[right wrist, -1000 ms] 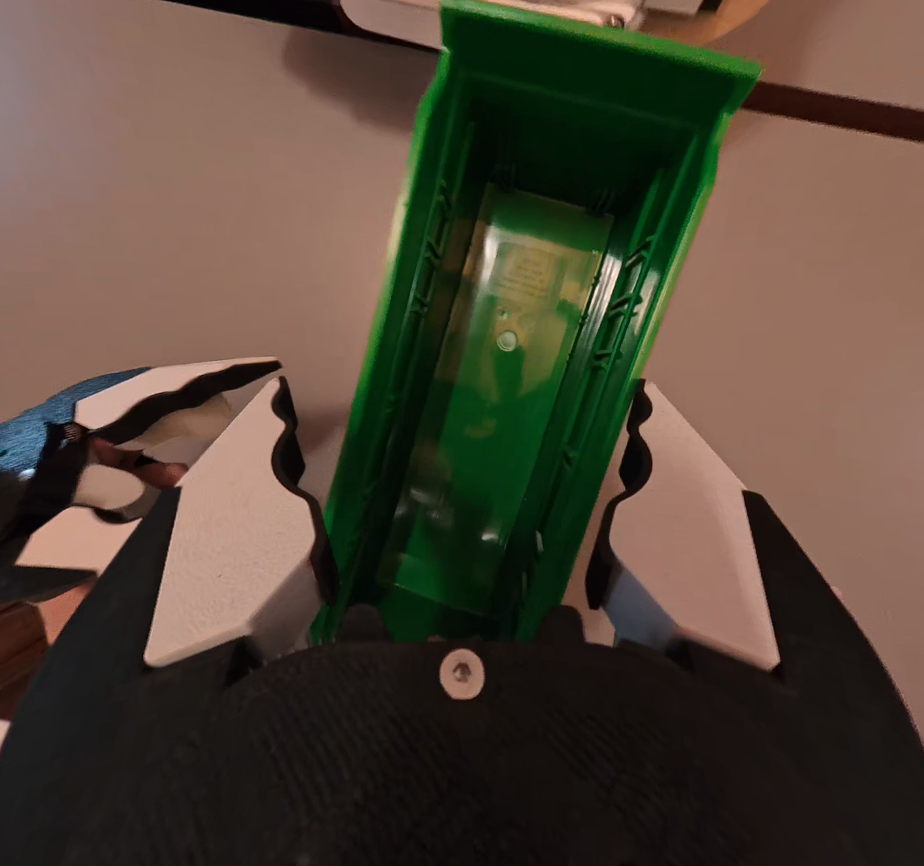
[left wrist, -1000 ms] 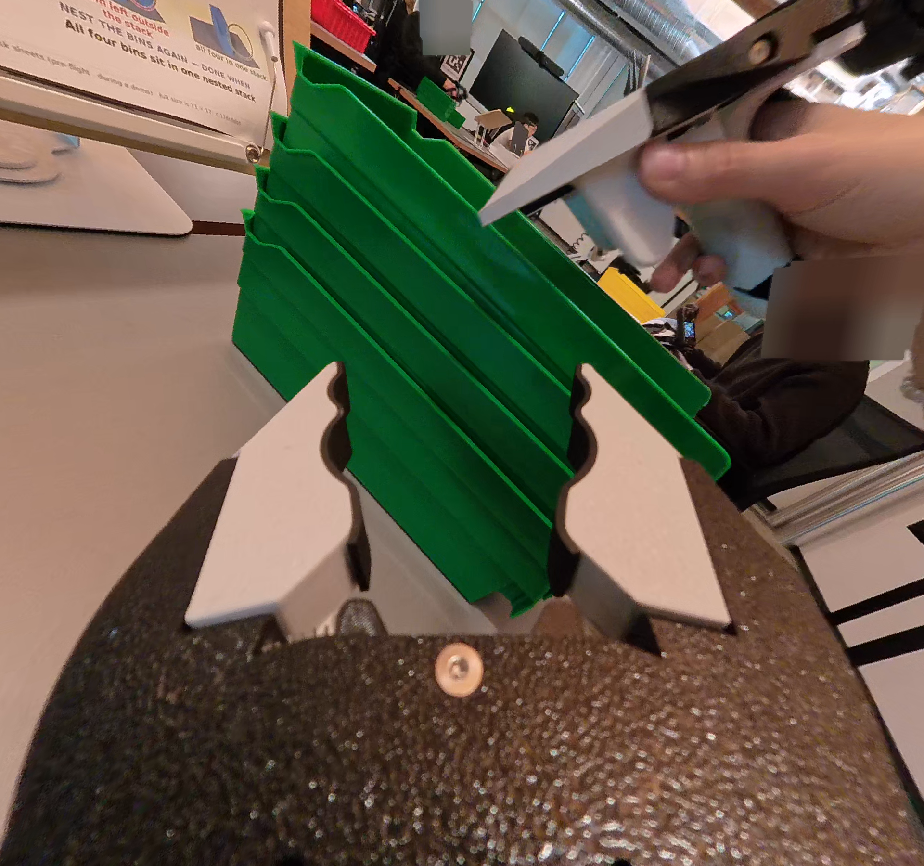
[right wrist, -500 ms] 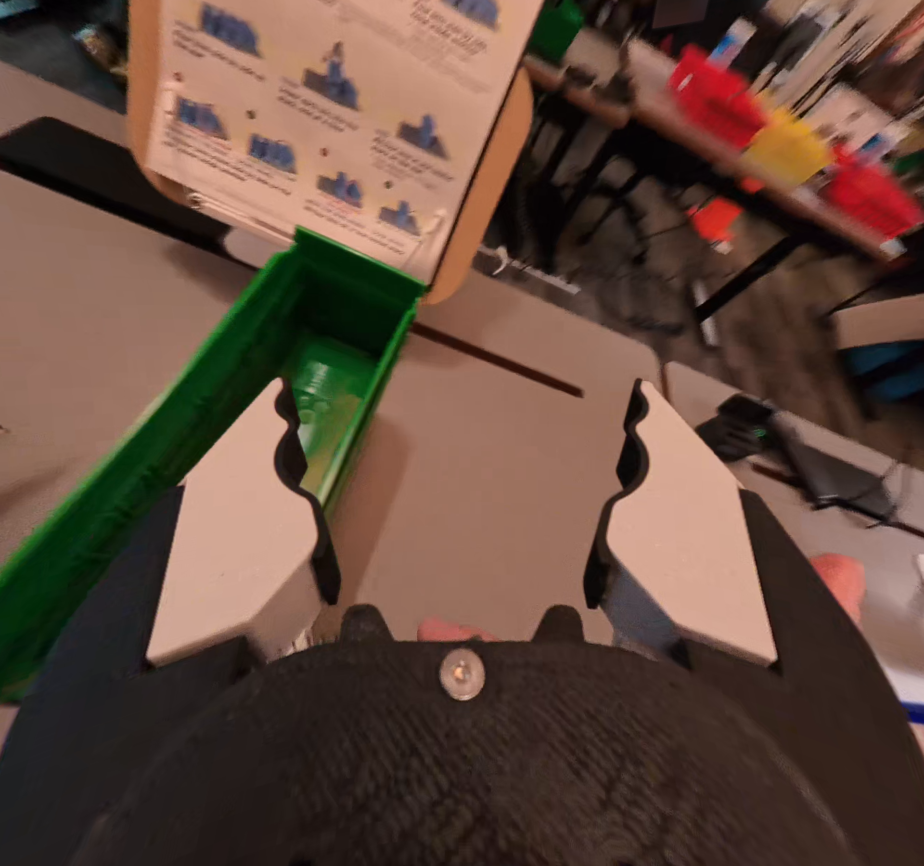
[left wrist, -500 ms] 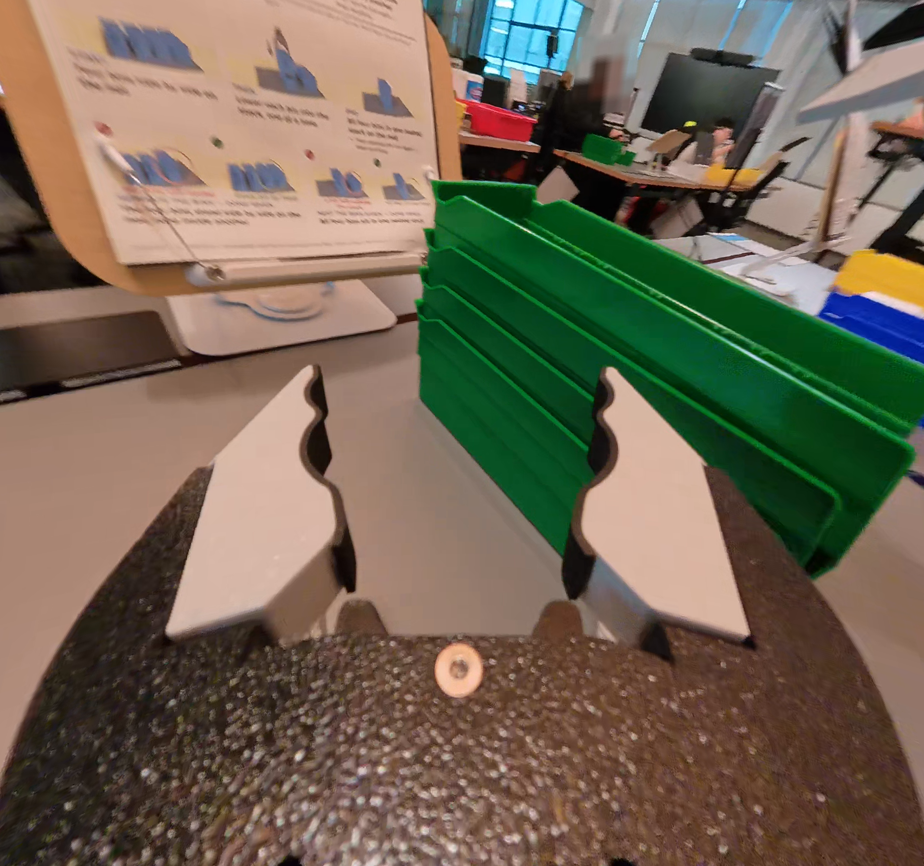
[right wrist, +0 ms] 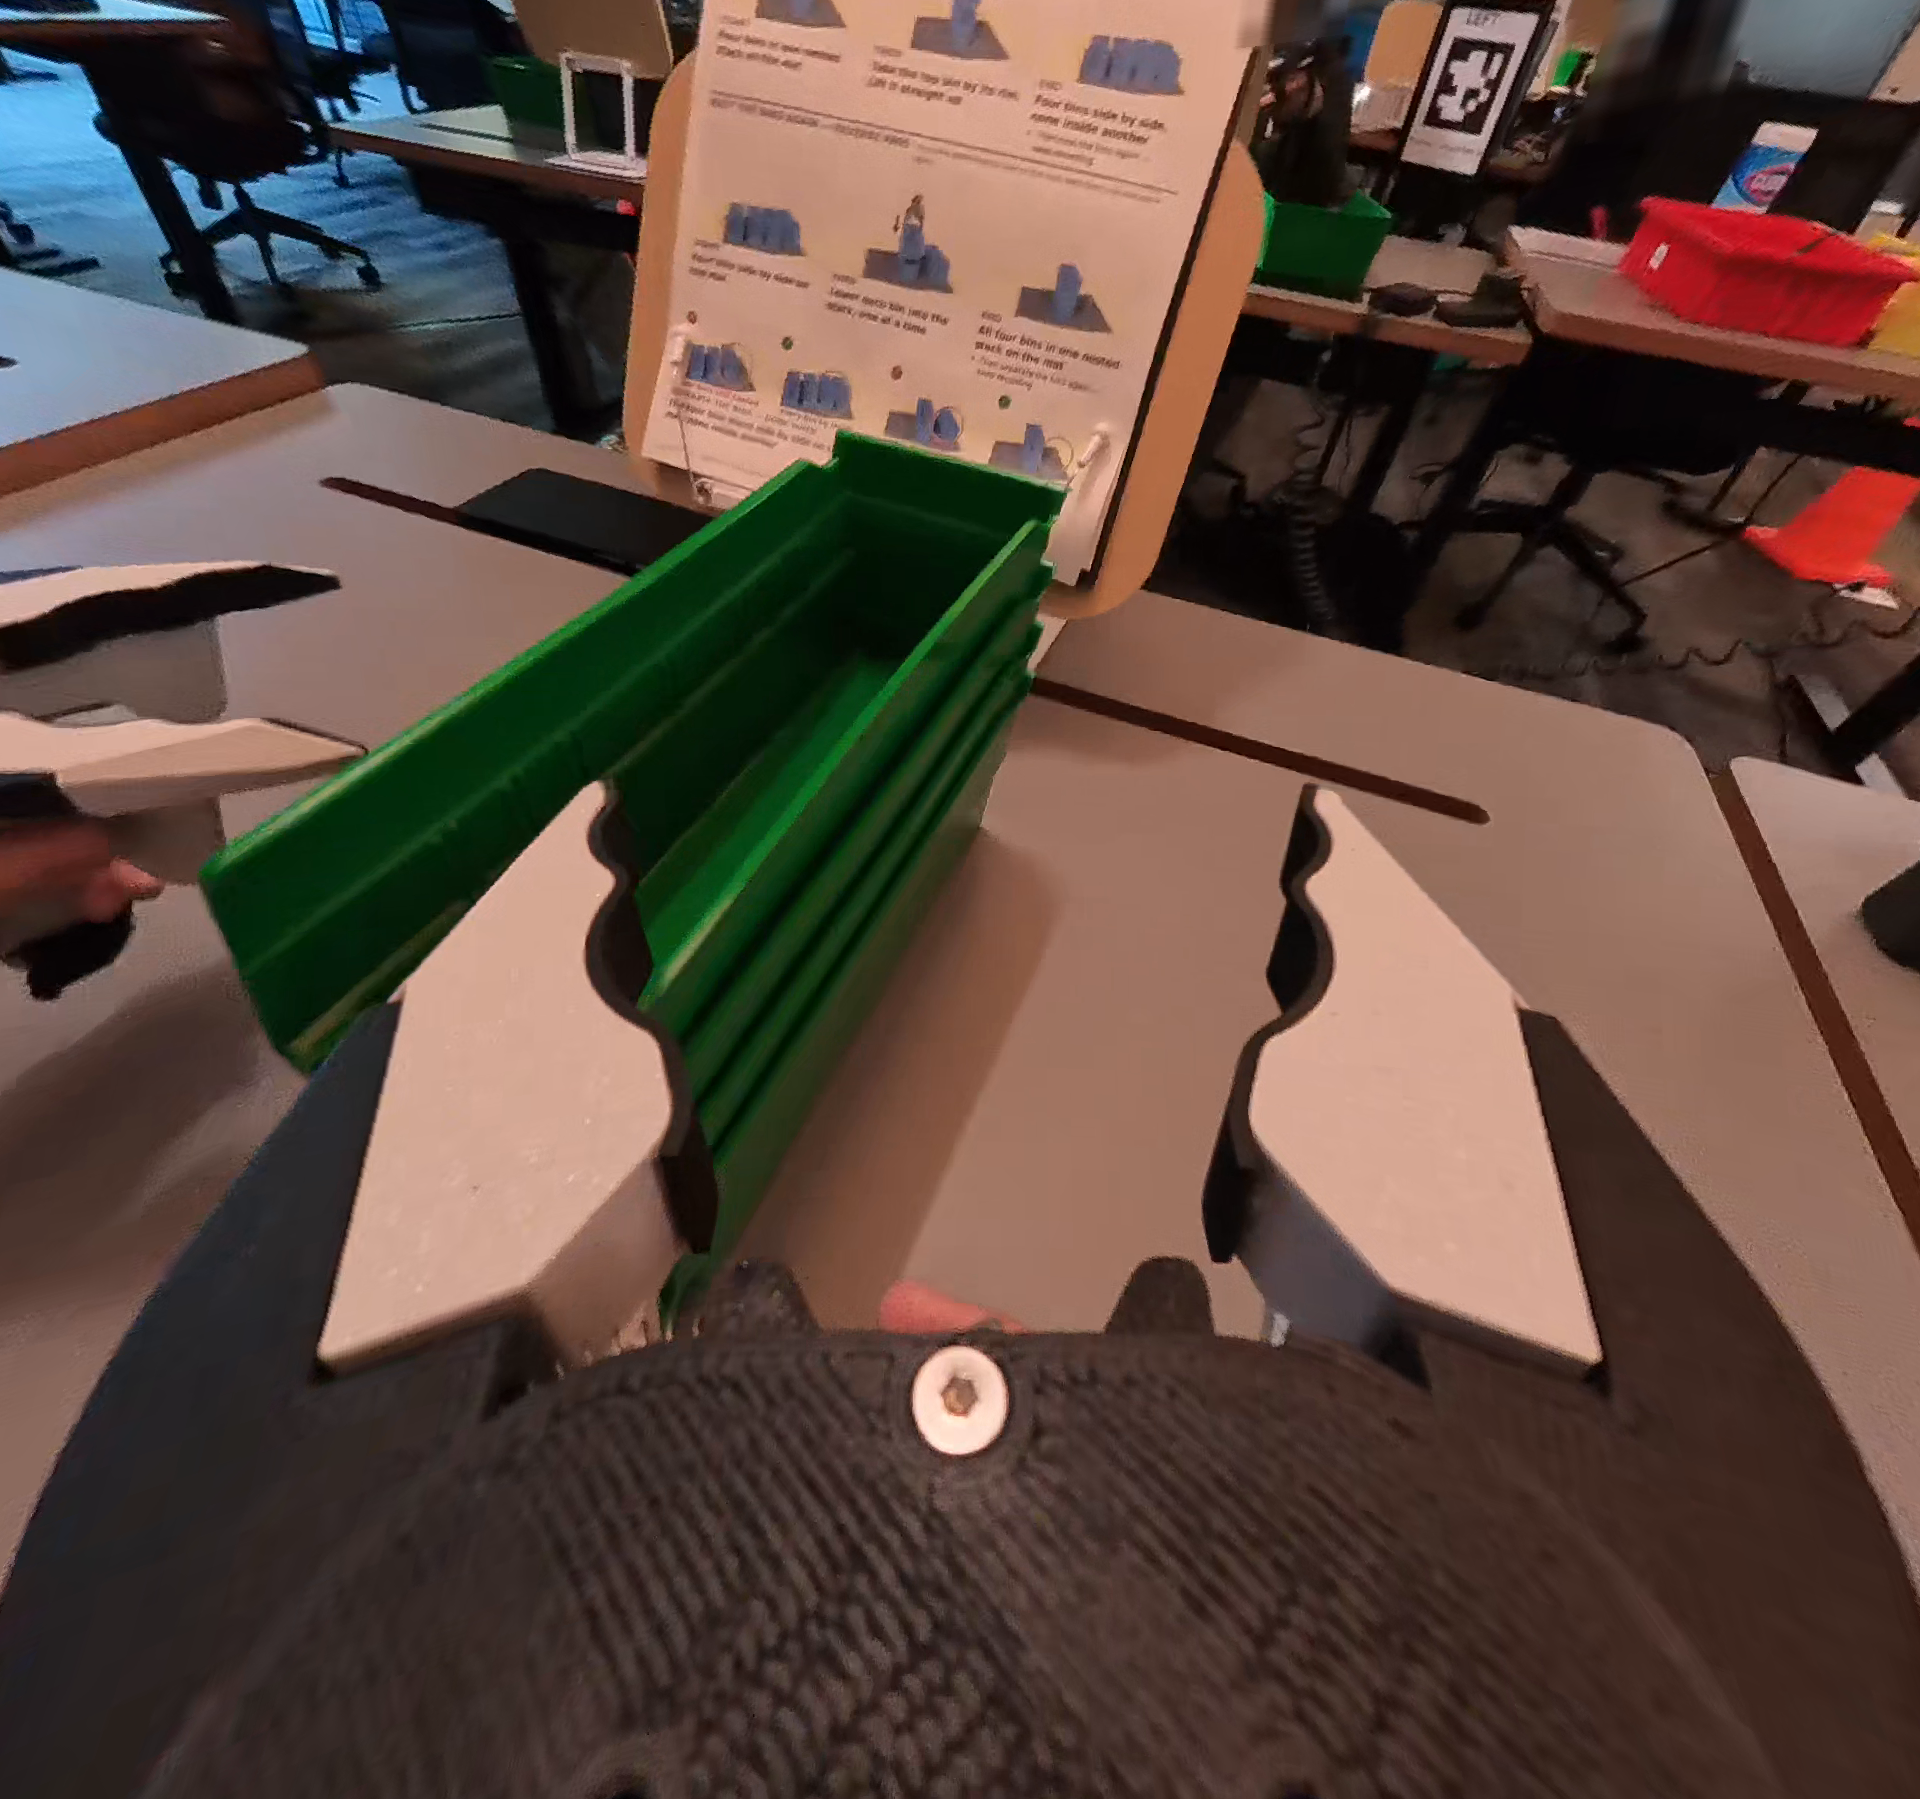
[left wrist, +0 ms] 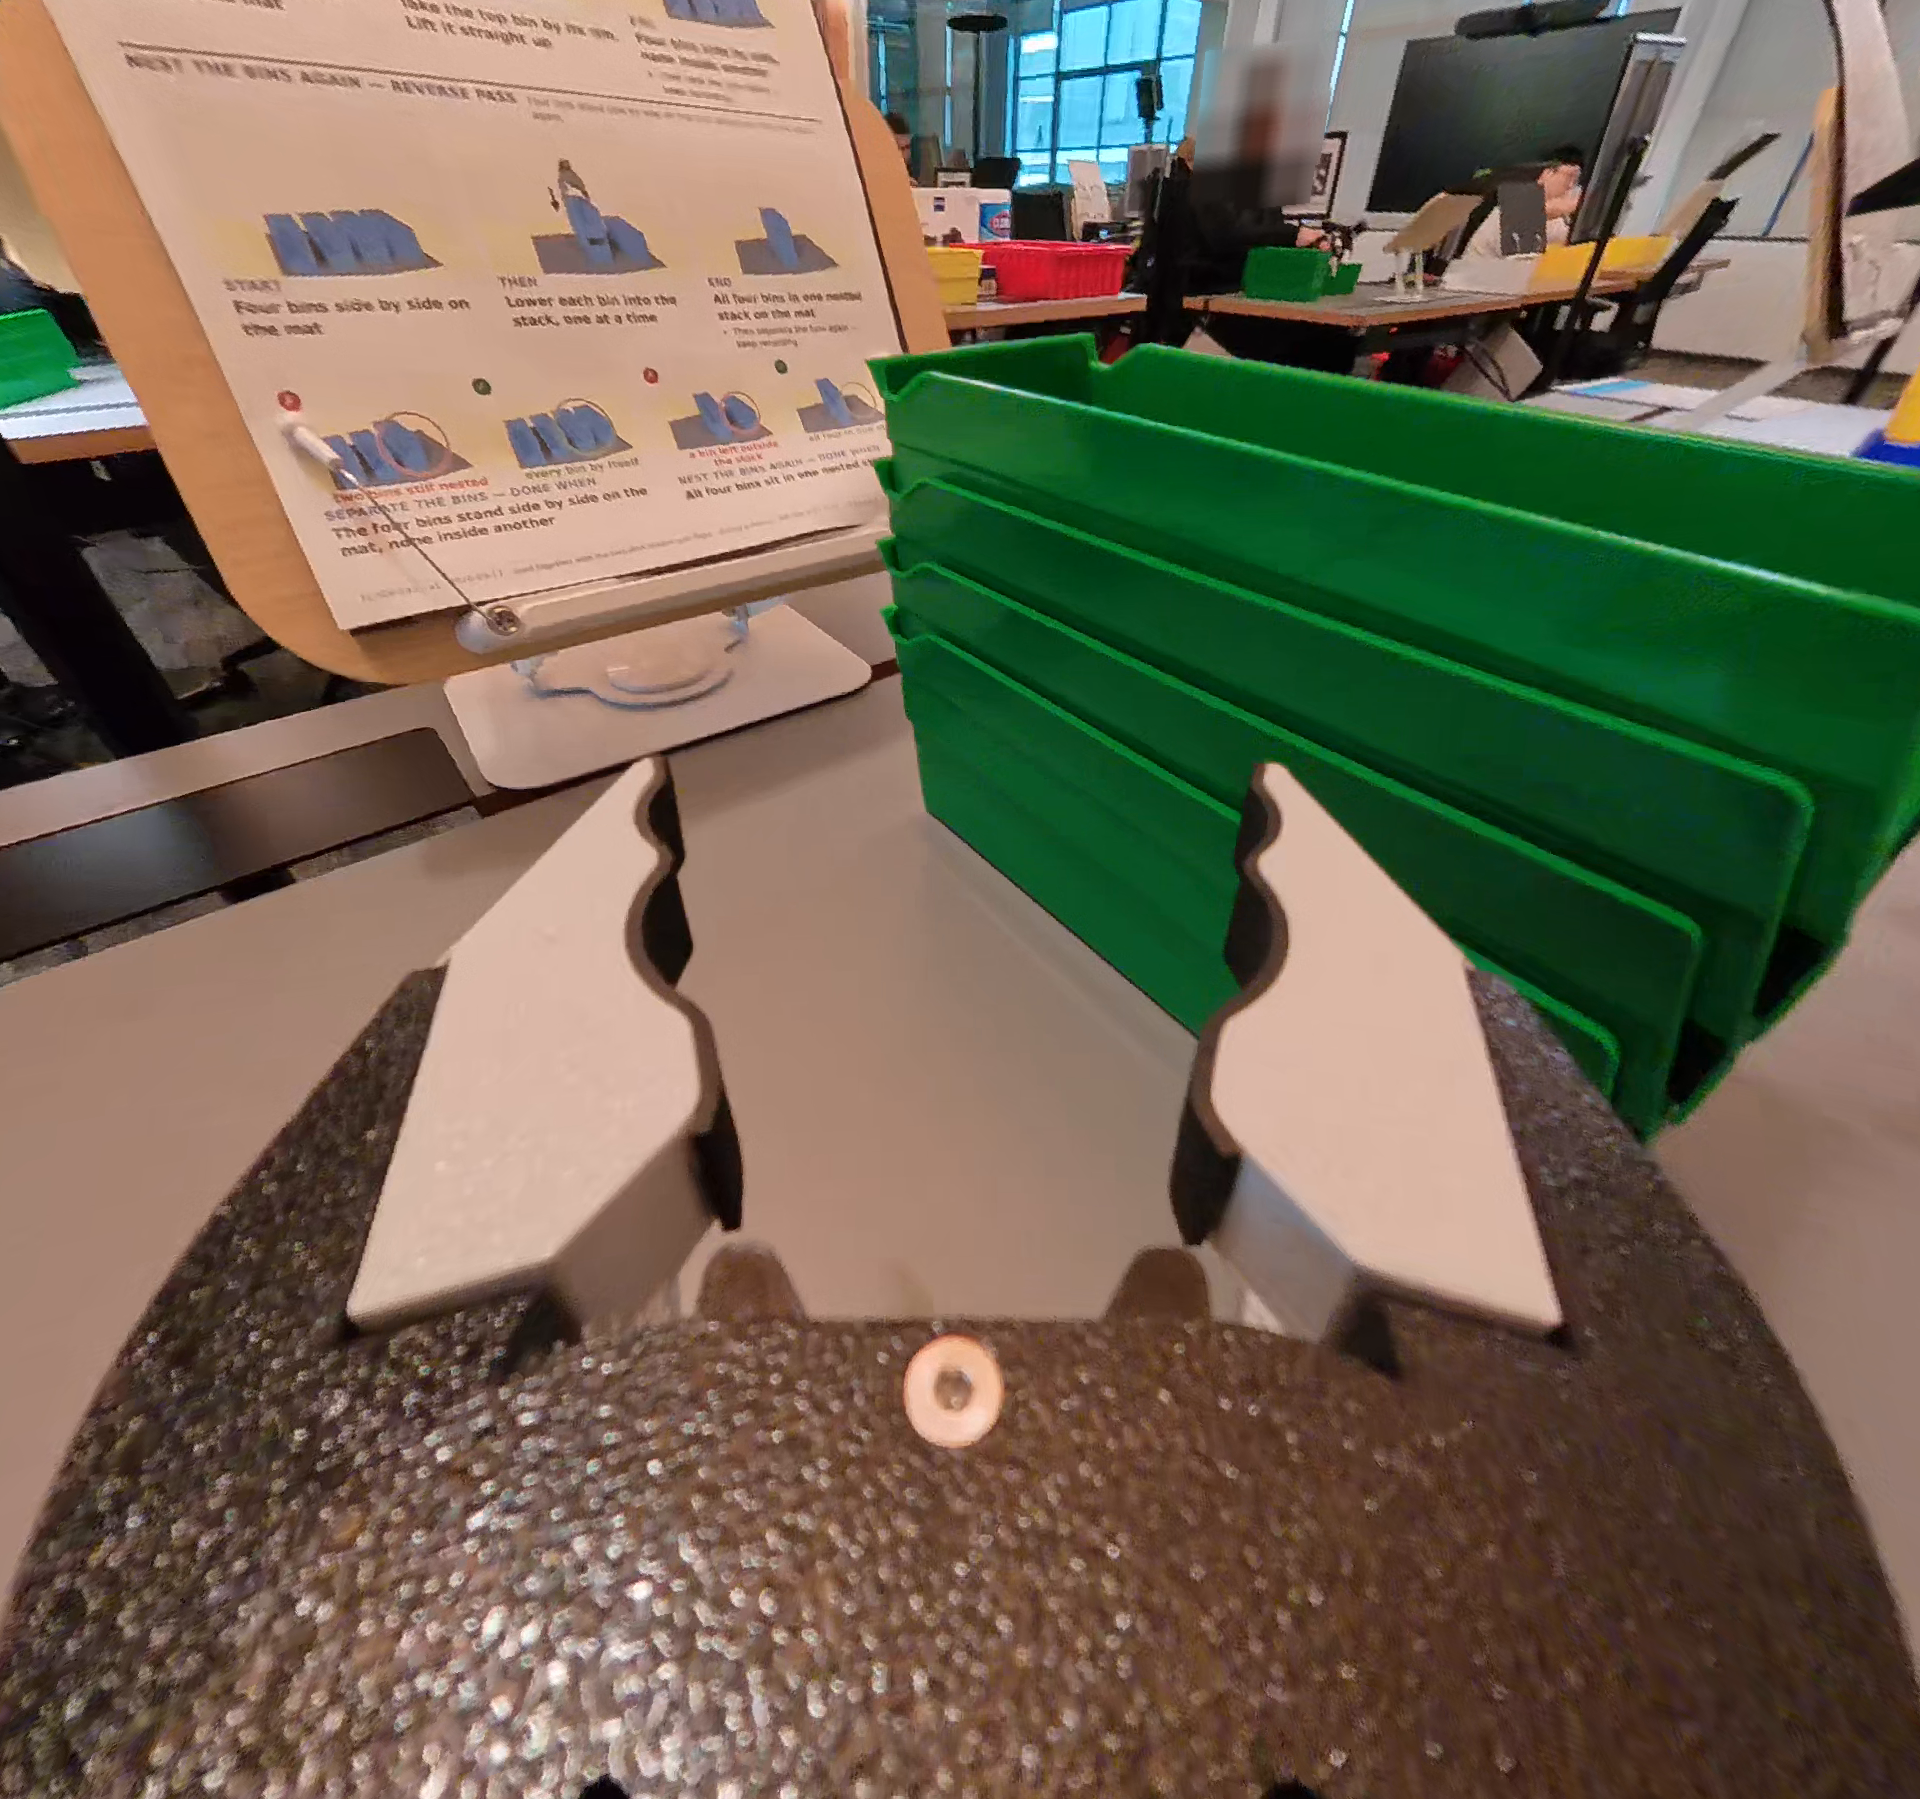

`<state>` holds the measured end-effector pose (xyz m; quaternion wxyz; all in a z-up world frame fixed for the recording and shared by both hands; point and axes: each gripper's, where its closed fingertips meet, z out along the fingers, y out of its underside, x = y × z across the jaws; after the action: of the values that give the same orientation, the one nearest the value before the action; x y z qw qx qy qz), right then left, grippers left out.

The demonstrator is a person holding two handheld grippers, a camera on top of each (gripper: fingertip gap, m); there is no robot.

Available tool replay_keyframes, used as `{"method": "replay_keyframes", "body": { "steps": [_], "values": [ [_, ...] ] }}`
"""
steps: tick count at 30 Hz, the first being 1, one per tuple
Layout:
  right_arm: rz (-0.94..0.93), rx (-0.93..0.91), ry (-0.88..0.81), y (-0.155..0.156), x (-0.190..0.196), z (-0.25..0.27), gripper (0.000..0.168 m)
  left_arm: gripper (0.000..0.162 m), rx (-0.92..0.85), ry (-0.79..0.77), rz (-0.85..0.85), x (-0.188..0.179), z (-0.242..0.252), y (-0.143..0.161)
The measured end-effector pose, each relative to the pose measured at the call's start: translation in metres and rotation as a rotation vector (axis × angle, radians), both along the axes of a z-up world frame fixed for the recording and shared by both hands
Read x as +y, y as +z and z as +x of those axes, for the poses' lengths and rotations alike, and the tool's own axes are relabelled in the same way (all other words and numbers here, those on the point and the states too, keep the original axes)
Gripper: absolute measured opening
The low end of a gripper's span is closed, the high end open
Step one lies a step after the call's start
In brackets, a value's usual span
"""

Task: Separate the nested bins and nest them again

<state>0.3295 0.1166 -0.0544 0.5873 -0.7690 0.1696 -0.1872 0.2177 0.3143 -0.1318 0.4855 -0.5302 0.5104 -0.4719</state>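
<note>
Several long green bins (left wrist: 1403,669) sit nested in one stack on the grey table, to the right in the left wrist view. The stack also shows left of centre in the right wrist view (right wrist: 727,710), its top bin open and empty. My left gripper (left wrist: 956,793) is open and empty, just left of the stack's near end. My right gripper (right wrist: 956,814) is open and empty, just right of the stack, its left finger in front of the stack's right wall. The left gripper also shows at the left edge of the right wrist view (right wrist: 208,669).
An instruction sheet on a wooden stand (left wrist: 468,243) stands on the table behind the stack, also in the right wrist view (right wrist: 935,191). A dark seam (right wrist: 1247,741) crosses the table. Other tables, chairs, coloured bins and people fill the room behind.
Both grippers have pulled back and levelled out. The right one left its place above the stack and now sits to its right. The left one has moved to the stack's left.
</note>
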Motion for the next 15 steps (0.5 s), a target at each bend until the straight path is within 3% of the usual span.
{"method": "replay_keyframes", "body": {
  "steps": [4, 8, 10, 15],
  "values": [
    [0.009, -0.018, -0.009, -0.031, -0.024, -0.005, 0.122, 0.106, -0.017, -0.063, -0.007, -0.015, -0.008, -0.003],
    [0.185, 0.114, 0.002, -0.052, -0.046, -0.001, 0.12, 0.106, -0.008, -0.097, 0.025, -0.027, -0.017, -0.01],
    [0.291, 0.149, 0.057, -0.047, -0.055, -0.006, 0.12, 0.104, -0.031, -0.081, 0.066, -0.028, -0.024, -0.009],
    [0.28, 0.029, -0.023, -0.057, -0.085, 0.021, 0.131, 0.104, -0.01, -0.084, 0.038, -0.038, -0.036, -0.01]
  ]
}}
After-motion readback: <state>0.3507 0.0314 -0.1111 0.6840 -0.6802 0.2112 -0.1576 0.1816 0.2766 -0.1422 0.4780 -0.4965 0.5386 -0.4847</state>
